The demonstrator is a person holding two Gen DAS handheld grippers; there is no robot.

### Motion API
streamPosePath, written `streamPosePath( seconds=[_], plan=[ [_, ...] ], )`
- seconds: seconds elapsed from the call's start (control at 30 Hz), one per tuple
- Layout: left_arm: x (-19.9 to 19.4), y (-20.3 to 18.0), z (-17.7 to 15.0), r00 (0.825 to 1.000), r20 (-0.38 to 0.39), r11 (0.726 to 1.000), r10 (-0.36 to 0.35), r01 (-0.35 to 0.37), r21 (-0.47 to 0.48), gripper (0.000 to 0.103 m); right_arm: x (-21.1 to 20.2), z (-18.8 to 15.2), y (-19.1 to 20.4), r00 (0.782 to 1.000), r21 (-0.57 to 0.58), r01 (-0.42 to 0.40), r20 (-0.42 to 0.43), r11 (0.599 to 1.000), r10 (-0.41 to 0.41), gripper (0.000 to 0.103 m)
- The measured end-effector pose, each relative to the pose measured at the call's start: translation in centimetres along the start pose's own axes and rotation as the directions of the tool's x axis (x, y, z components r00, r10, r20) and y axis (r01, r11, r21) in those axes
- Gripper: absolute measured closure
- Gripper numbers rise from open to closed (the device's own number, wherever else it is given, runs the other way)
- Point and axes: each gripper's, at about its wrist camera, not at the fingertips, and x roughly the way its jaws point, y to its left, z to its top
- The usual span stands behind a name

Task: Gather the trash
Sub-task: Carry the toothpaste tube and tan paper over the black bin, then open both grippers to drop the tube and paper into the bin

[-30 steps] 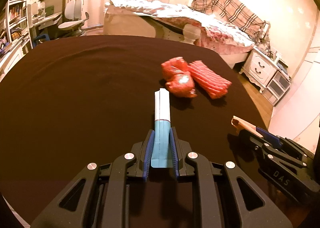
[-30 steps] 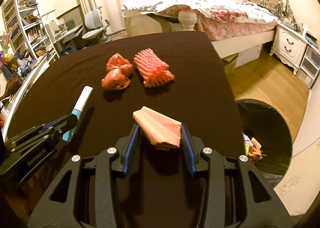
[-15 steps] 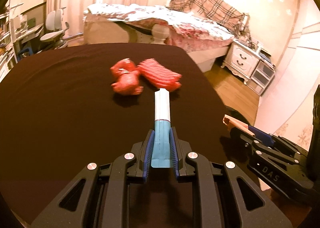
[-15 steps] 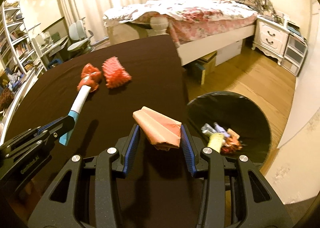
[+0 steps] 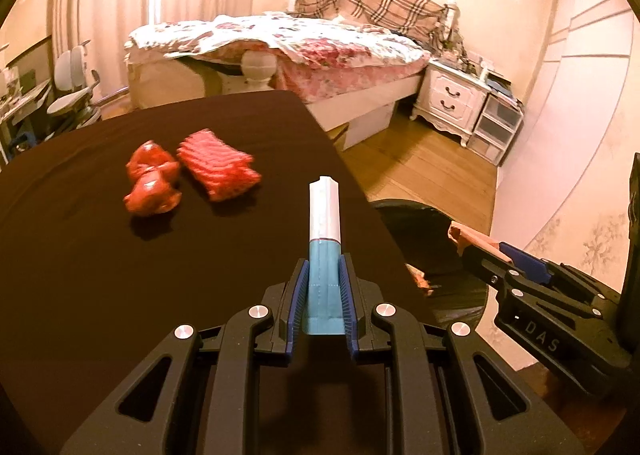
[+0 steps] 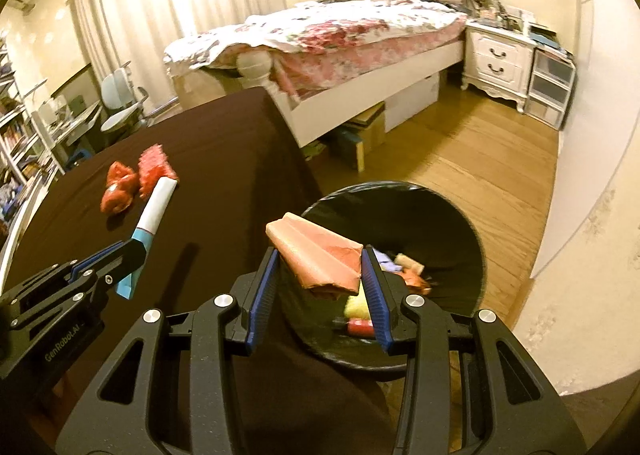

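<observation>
My left gripper (image 5: 324, 269) is shut on a flat blue and white tube (image 5: 325, 223), held above the dark table's (image 5: 80, 263) right edge. The same tube (image 6: 150, 217) shows at the left of the right wrist view. My right gripper (image 6: 320, 255) is shut on a folded pink paper wrapper (image 6: 316, 253) and hangs over the near rim of a black-lined trash bin (image 6: 452, 215) on the floor. That bin (image 5: 404, 211) holds several scraps. A crumpled red wrapper (image 5: 152, 185) and a ridged red packet (image 5: 218, 165) lie on the table.
The wooden floor (image 6: 472, 159) lies right of the table. A bed (image 6: 340, 31) stands beyond it, with a white nightstand (image 6: 498, 59) at its right. A desk chair (image 6: 120, 95) and bookshelves (image 6: 16, 135) stand at the far left.
Both grippers have swung rightward with their loads. The red items slid left in both views, and the bin has come under the right gripper.
</observation>
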Motion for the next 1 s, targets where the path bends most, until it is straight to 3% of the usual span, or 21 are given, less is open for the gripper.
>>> streamPosePath(
  seconds=[0.53,1.0],
  plan=[
    [2.8,-5.4,1.3,1.000,-0.016,0.995,-0.025,0.027,0.098,0.084,0.2,0.9,-3.6,0.997,0.032,0.071,0.034,0.997,-0.072,0.062],
    [5.3,-7.4,2.1,0.999,-0.039,0.991,-0.009,0.015,0.135,0.084,2.2,1.0,-5.5,0.995,0.058,0.102,0.014,0.993,-0.103,0.062]
  ],
)
